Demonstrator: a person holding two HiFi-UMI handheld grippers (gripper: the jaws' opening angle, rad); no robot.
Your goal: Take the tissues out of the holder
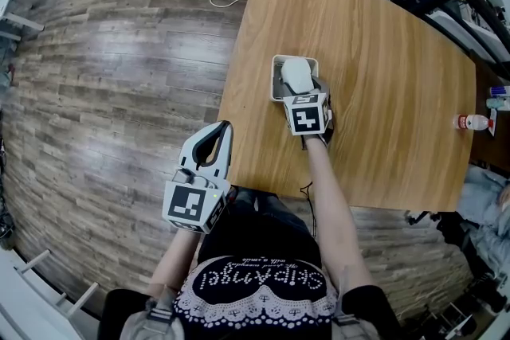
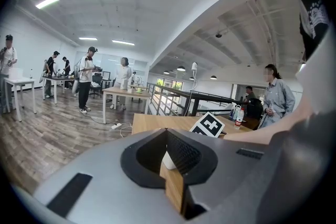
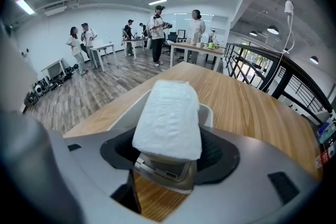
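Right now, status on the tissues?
Right gripper jaws shut on tissue pack, pack in holder. Left gripper shut, empty. Nothing in the way.

The wooden table (image 1: 382, 91) is left bare over most of its top, and wide passage is offered to the right of the holder (image 1: 276, 84) and beyond it. The holder's inside is filled by the tissue pack (image 1: 296, 72), whose two flanks are taken up by the jaws of the right gripper (image 1: 305, 91), closed against it. The near side is blocked by that gripper's body and the forearm (image 1: 331, 195). A bottle (image 1: 472, 122) is set at the right edge, well apart. The left gripper (image 1: 224, 130) is held off the near left corner, jaws together
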